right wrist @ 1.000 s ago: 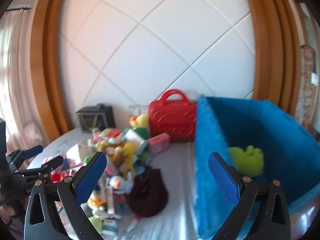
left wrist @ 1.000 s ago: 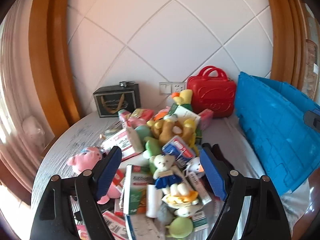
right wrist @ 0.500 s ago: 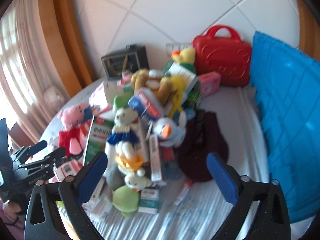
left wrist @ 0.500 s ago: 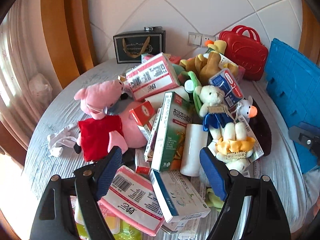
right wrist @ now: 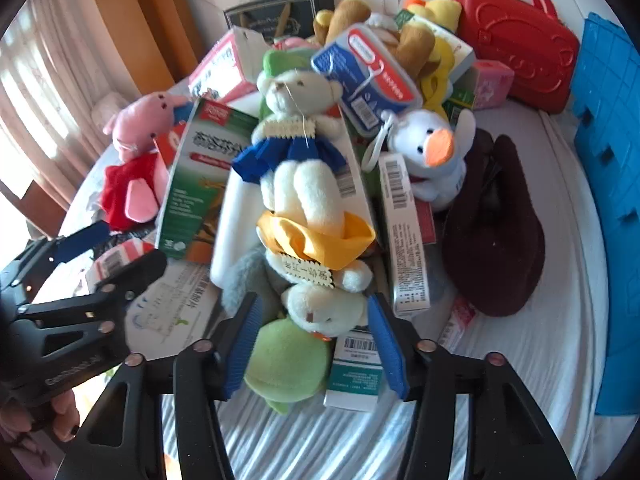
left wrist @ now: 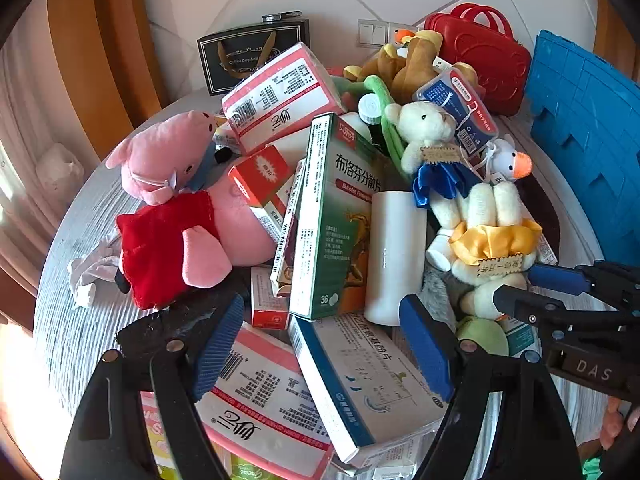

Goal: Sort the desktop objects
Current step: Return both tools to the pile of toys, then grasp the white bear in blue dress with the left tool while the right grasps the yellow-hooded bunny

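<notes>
On a round worktop (left wrist: 72, 332) heaped with boxes and soft toys, the right gripper (right wrist: 312, 340) bears down on the near edge of the pile, its jaws closing around the head of a cream bear in a yellow skirt (right wrist: 320, 308); a green plush (right wrist: 288, 364) lies just under that head and also sits between the blue pads. The pads look about to meet the fur, though contact on either side cannot be confirmed. That bear lies head toward the gripper, its long axis running away up the pile in line with the jaws' reach, and its legs end against a second cream bear in a blue dress (right wrist: 292, 136) stretched out beyond it. The left gripper (left wrist: 320, 348) hangs over the medicine boxes with its jaws wide apart and empty, a white-and-blue box (left wrist: 360, 380) directly between and below them and a green box (left wrist: 332, 216) propped upright just beyond. The yellow-skirted bear lies to the left gripper's right, so the right hand is plainly the nearer and better lined up for it. A blue crate (right wrist: 608, 184) stands at the worktop's right edge, the likely destination for toys.
</notes>
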{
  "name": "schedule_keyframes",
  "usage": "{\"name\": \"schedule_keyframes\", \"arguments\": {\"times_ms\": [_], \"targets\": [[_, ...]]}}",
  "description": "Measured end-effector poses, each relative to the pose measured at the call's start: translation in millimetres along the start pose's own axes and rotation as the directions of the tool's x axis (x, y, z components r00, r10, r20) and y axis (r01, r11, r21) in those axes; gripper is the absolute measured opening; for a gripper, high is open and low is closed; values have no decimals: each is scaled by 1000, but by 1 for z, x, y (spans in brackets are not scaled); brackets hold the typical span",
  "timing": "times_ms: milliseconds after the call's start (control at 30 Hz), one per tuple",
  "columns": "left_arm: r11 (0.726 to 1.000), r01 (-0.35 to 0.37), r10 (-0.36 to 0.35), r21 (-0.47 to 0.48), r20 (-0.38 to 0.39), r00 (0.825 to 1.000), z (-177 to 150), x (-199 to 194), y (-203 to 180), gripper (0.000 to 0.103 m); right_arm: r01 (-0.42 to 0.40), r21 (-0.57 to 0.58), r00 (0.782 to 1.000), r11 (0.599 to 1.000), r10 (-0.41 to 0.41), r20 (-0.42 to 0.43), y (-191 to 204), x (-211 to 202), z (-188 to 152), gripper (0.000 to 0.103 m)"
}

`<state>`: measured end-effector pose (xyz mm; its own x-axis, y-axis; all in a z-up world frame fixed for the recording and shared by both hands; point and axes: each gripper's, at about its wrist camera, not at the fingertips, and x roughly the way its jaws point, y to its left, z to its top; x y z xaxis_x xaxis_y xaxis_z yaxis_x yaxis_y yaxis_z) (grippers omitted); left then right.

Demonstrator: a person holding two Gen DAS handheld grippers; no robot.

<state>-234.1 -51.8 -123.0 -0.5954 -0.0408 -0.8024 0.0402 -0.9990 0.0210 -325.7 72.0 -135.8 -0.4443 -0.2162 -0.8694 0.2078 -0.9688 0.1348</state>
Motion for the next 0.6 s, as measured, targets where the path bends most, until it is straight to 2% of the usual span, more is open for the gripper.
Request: {"name": "schedule_keyframes", "arguments": {"times_ms": [167, 267, 433, 600], "targets": [[1000, 1, 0, 3, -24, 1000, 3, 13, 3, 80, 11, 19, 1000, 1000, -10, -25, -4, 24, 7, 50], [1000, 13, -13, 12, -26, 1000, 10, 18, -1, 80, 10, 22, 999, 1000, -10, -33, -6, 32, 9, 40], [997, 60, -61, 39, 2, 998, 32, 19, -21, 80, -36, 23, 999, 999, 36, 23, -15, 2, 11, 34], [996, 76, -78, 52, 34, 996, 65, 22, -50, 80, -7, 36, 993, 999, 2, 120, -37, -40, 20, 34]]}}
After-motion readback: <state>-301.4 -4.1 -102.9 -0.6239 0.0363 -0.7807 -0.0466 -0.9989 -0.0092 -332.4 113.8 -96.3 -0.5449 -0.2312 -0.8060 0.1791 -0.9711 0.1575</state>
